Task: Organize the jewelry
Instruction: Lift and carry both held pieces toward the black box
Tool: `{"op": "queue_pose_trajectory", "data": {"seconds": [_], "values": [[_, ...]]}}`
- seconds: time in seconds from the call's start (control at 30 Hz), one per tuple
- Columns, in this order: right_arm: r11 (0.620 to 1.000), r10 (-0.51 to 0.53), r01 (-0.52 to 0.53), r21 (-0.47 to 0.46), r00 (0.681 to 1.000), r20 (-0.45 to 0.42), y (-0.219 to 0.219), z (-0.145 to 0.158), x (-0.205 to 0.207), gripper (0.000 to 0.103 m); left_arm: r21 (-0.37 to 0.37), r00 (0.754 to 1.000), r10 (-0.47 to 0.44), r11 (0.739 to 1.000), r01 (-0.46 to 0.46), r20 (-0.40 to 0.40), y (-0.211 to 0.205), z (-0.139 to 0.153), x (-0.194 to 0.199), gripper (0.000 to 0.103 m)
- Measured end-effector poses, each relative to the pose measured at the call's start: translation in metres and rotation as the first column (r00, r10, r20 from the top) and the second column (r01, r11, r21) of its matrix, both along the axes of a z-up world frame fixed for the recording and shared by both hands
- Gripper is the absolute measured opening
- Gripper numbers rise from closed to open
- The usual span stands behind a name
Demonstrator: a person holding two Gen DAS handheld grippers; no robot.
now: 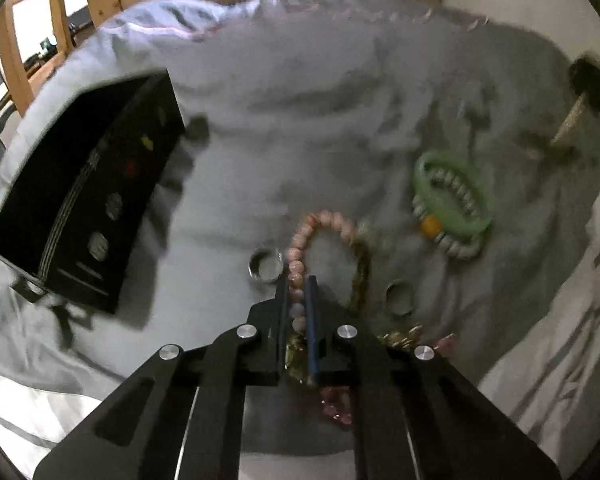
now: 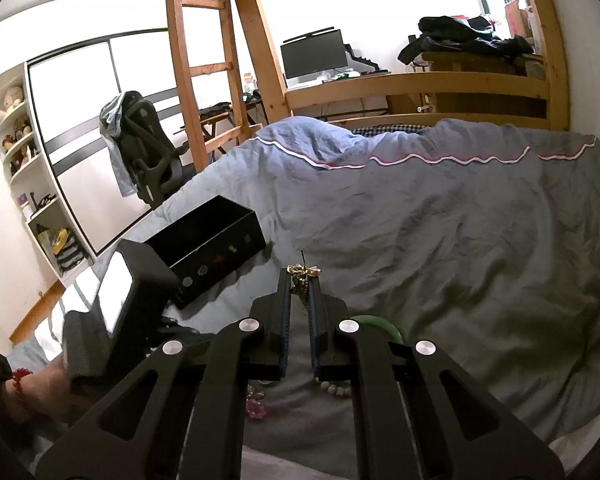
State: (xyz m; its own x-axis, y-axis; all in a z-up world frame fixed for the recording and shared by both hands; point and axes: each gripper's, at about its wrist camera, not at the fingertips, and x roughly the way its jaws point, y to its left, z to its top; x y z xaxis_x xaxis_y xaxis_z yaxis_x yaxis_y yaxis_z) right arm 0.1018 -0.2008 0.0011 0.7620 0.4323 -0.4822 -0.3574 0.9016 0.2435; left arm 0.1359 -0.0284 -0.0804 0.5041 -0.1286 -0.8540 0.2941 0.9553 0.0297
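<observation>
With the left gripper (image 1: 298,292) fingers clamped on the pink bead bracelet (image 1: 320,236) over the bed (image 1: 300,120) and the right gripper (image 2: 300,284) pinching a gold chain (image 2: 303,276), each should travel slowly to the black box (image 2: 208,236), letting go only once inside its walls.

both tools look the same. the left gripper (image 1: 298,292) and the right gripper (image 2: 300,286) have matt black linkage arms with long cut-out slots, and four round silver pivot screws each. the inner faces of the fingers (image 2: 285,320) carry dark blue ribbed pads. near the left tool's body shows bare skin with a red bead wristband (image 2: 20,374).
</observation>
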Motion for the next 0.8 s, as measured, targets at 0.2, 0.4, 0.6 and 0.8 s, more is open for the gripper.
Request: {"op": "queue_pose_trajectory", "data": {"seconds": [0.2,0.4,0.6,0.8], "values": [[1.0,-0.001,0.001,0.003,1.0,-0.001,-0.002,-0.001,0.0,0.009,-0.093,0.997,-0.006,0.996,0.014,0.081,0.008,0.032,-0.011,0.008],[1.0,-0.001,0.001,0.004,1.0,0.001,-0.002,0.0,0.0,0.009,-0.124,0.992,0.001,0.992,0.016,0.129,0.012,0.053,-0.022,0.008],[1.0,-0.001,0.001,-0.004,1.0,0.022,-0.002,0.006,-0.003,0.009,-0.15,0.985,0.012,0.989,0.014,0.173,0.02,0.075,-0.033,0.008],[1.0,0.003,-0.002,-0.031,0.999,0.045,0.005,0.018,-0.006,0.009,-0.162,0.978,0.028,0.987,0.006,0.206,0.029,0.091,-0.035,0.008]]}}
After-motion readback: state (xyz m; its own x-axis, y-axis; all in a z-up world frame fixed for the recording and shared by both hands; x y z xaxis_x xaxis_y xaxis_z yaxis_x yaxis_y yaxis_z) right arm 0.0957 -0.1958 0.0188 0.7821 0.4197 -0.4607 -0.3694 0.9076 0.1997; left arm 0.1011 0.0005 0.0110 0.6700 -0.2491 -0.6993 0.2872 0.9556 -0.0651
